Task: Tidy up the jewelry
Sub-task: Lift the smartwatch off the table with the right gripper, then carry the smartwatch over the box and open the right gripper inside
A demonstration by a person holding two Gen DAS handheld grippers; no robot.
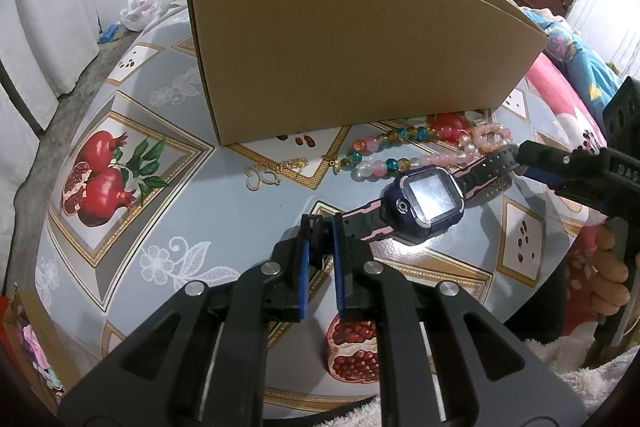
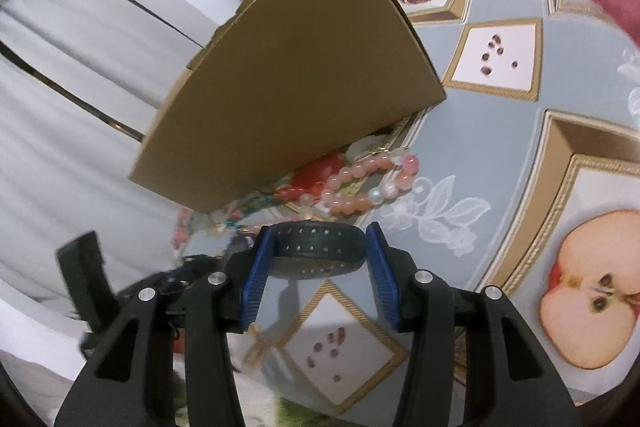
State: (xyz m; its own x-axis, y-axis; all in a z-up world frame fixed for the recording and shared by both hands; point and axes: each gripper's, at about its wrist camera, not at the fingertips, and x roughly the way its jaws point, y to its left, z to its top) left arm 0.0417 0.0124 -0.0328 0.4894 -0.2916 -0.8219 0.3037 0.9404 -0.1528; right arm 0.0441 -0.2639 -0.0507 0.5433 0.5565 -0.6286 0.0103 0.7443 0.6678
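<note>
A purple and pink smartwatch [image 1: 430,201] with a black strap hangs just above the table, held at both strap ends. My left gripper [image 1: 320,227] is shut on its near strap end. My right gripper [image 2: 318,245] is shut on the far, perforated strap end [image 2: 318,247]; it also shows at the right of the left wrist view [image 1: 532,159]. A multicolour bead bracelet [image 1: 380,151], a pink bead bracelet [image 2: 360,187] and a thin gold chain [image 1: 276,173] lie on the table in front of an open cardboard box [image 1: 352,43].
The round table [image 1: 200,195] has a grey-blue fruit-print cloth. The box [image 2: 288,75] stands at its back half. A pink and blue blanket [image 1: 576,75] lies beyond the right edge. A white plastic bag [image 1: 148,3] lies on the floor at the far left.
</note>
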